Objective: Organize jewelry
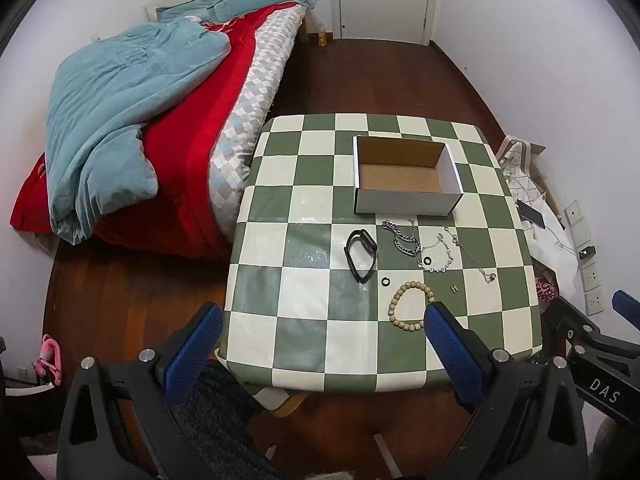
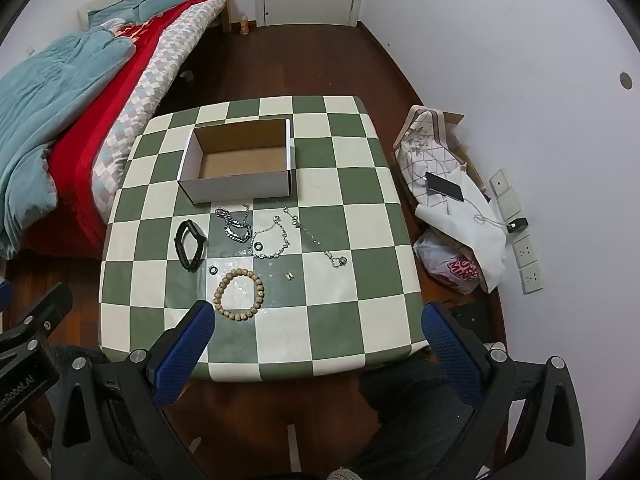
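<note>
Checkered table (image 2: pixel 360 240); bed (image 1: pixel 120 120) beside.

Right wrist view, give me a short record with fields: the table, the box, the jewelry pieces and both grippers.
table: checkered green and cream top
box: open cardboard box, nothing inside, at the far side
black band, left of the chains
thick chain, silver, just in front of the box
thin chains, tangled, with one thin strand trailing right
black rings: two, one among the chains, one beside the beads
bead bracelet, nearest the front edge
left gripper: open, holding nothing
right gripper: open, holding nothing
</note>
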Motion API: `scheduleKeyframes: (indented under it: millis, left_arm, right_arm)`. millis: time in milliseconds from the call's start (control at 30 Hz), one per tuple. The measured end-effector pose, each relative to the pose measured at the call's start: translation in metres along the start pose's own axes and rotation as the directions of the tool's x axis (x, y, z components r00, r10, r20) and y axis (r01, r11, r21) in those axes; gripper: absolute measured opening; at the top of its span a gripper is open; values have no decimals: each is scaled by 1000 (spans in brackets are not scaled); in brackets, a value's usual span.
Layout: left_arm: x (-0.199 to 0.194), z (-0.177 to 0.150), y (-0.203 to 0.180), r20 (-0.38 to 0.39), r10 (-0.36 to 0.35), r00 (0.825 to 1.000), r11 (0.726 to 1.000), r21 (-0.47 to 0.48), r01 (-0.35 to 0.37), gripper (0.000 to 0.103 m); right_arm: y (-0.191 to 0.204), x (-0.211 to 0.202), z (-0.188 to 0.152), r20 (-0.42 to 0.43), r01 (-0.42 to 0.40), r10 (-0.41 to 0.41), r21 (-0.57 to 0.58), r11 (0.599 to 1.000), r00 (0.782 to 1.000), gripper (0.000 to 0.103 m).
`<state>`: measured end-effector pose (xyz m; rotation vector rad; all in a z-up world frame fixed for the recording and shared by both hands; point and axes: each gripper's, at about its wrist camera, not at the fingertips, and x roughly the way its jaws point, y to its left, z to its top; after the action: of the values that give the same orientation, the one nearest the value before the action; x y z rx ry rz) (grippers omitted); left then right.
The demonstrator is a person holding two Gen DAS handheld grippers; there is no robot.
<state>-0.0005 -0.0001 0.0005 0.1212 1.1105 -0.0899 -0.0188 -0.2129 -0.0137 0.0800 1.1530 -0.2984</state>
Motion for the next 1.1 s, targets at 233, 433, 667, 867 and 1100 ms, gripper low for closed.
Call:
scheduleKeyframes:
  millis: [233, 433, 667, 867, 1100]
  left_arm:
    - [-2, -8, -4, 5, 6, 1000, 1000, 3, -6, 103]
    - [-3, -4, 0, 9, -4, 1000, 1000, 1, 4, 103]
    - [-9, -8, -1, 10, -6, 1000, 1000, 6, 5, 103]
    - [-13, -6, -4, 15, -3, 1000, 1000, 6, 3, 103]
    - [-16, 1, -4, 17, -7, 1000, 1000, 2, 7, 103]
  right_arm:
    - [1, -2, 0, 2, -2, 2, -2, 1000, 1000, 103]
    - [2, -8, 2, 5, -4, 4, -5, 1000, 1000, 103]
    - [1, -10, 2, 10, -5, 5, -7, 1000, 1000, 103]
    - [3, -15, 0, 18, -2, 2, -9, 1000, 1000, 103]
    - [2, -14, 0, 18, -4, 5, -9, 1000, 1000, 103]
